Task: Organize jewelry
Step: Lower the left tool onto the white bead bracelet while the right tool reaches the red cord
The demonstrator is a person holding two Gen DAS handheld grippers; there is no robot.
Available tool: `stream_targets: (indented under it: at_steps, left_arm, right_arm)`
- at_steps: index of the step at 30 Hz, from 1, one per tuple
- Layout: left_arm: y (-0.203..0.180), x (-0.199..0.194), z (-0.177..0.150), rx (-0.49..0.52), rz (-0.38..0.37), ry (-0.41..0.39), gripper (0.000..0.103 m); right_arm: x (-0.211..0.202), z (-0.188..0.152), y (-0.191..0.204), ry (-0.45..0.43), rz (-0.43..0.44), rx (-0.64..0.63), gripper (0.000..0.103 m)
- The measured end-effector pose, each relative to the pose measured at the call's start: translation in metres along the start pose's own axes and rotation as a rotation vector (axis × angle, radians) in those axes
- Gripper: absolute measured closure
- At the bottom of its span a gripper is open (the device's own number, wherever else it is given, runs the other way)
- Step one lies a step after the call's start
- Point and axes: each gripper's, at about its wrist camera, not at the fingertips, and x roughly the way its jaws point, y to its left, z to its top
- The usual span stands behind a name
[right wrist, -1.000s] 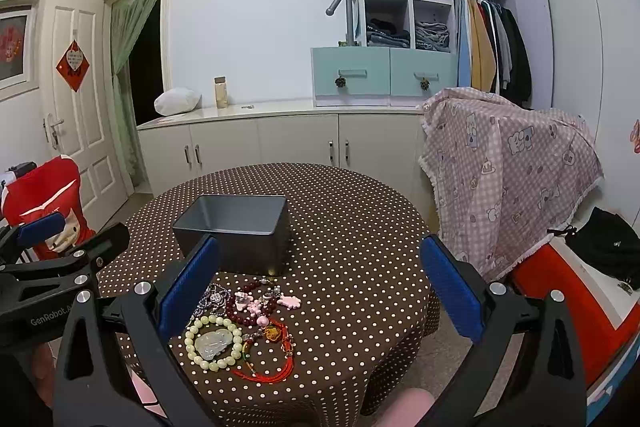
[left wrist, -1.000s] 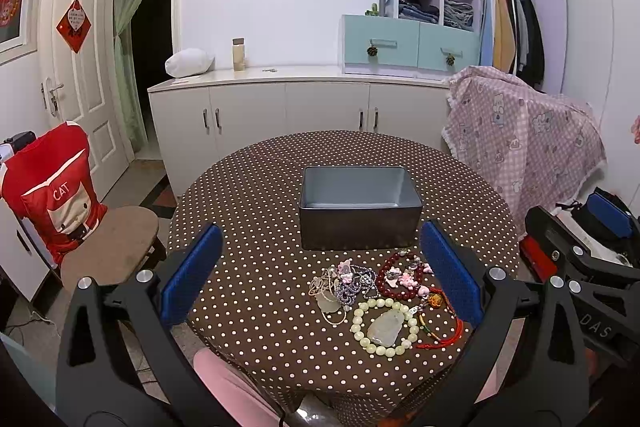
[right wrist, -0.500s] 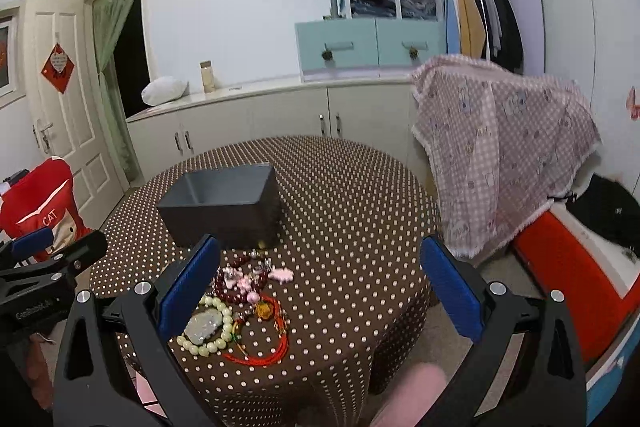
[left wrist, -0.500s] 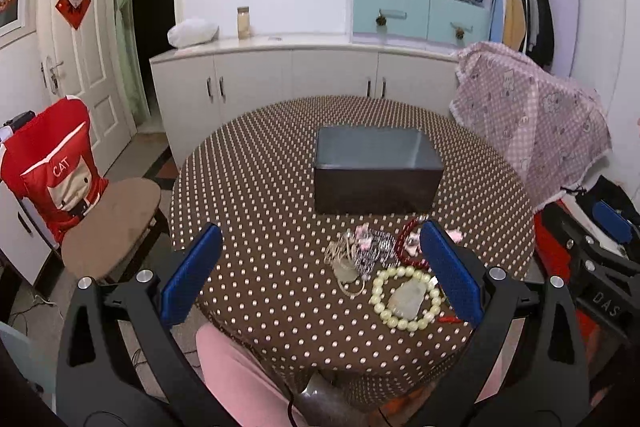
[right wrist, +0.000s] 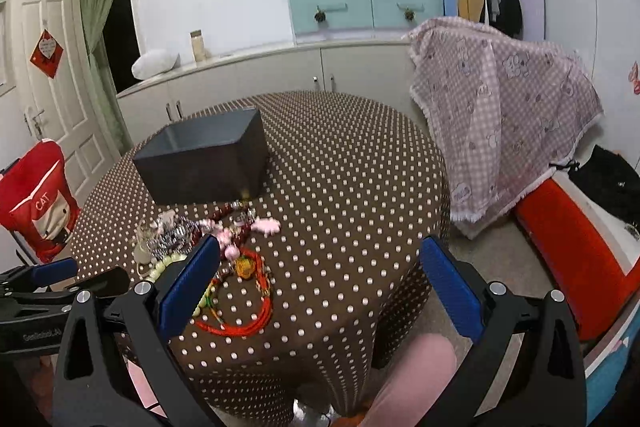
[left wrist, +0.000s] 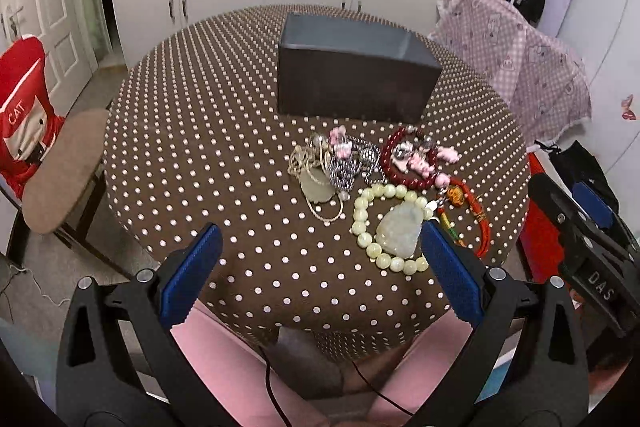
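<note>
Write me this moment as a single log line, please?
stage: approach | left tool: open, empty | right tool: open, empty | jewelry pile: on table, in front of grey box | placed: cannot tell

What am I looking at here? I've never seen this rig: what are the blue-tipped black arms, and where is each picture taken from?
No robot: a person holds a two-finger tool in each hand, each with a fisheye camera looking along its fingers. One picture is from the left hand-held gripper, the other from the right hand-held gripper. Both are open and hold nothing. On the round polka-dot table stands a dark open box. In front of it lies the jewelry: a pale green bead bracelet around a jade pendant, a dark red bead bracelet, a red cord and a tangled silver chain.
</note>
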Motion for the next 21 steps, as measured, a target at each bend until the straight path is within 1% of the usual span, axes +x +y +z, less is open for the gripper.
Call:
stream_targets:
  at_steps: [4, 7, 10, 12, 13, 14, 15, 16, 17, 18, 20, 21]
  left_arm:
    - [0.0, 0.013, -0.005, -0.003, 0.055, 0.026, 0.013]
    - [0.002, 0.024, -0.004, -0.027, 0.064, 0.061, 0.019]
    - [0.001, 0.025, -0.003, -0.011, 0.109, 0.038, 0.024]
    - [-0.002, 0.028, -0.003, 0.002, 0.116, 0.023, 0.025]
    - [-0.003, 0.028, -0.002, 0.006, 0.128, 0.009, 0.03]
    - [-0.004, 0.028, 0.0, 0.007, 0.125, -0.001, 0.044]
    - [-0.004, 0.026, 0.0, 0.009, 0.112, -0.018, 0.05]
    - [-0.004, 0.027, 0.0, 0.009, 0.104, -0.025, 0.067]
    - [-0.004, 0.026, 0.001, 0.005, 0.09, -0.032, 0.074]
    - [-0.002, 0.025, 0.001, -0.002, 0.078, -0.039, 0.081]
    - [0.001, 0.026, -0.001, -0.013, 0.054, -0.049, 0.086]
    - [0.004, 0.025, -0.001, -0.027, 0.032, -0.053, 0.088]
  right_arm:
    - [0.01, -0.008, 0.0, 0.047, 0.002, 0.001, 0.007]
    - [0.017, -0.012, 0.0, 0.077, 0.007, 0.014, 0.007]
    - [0.023, -0.014, 0.0, 0.096, 0.005, 0.016, 0.007]
    - [0.026, -0.015, 0.002, 0.096, 0.006, -0.001, 0.007]
    - [0.027, -0.016, 0.004, 0.094, 0.011, -0.014, 0.007]
    - [0.028, -0.017, 0.007, 0.089, 0.022, -0.032, 0.007]
    - [0.028, -0.018, 0.01, 0.078, 0.03, -0.054, 0.007]
    - [0.029, -0.02, 0.012, 0.07, 0.028, -0.07, 0.007]
    - [0.029, -0.021, 0.016, 0.059, 0.021, -0.093, 0.007]
    - [0.03, -0.023, 0.021, 0.045, 0.018, -0.123, 0.007]
    - [0.033, -0.028, 0.026, 0.03, 0.032, -0.159, 0.008]
    - [0.035, -0.03, 0.028, 0.033, 0.044, -0.17, 0.013]
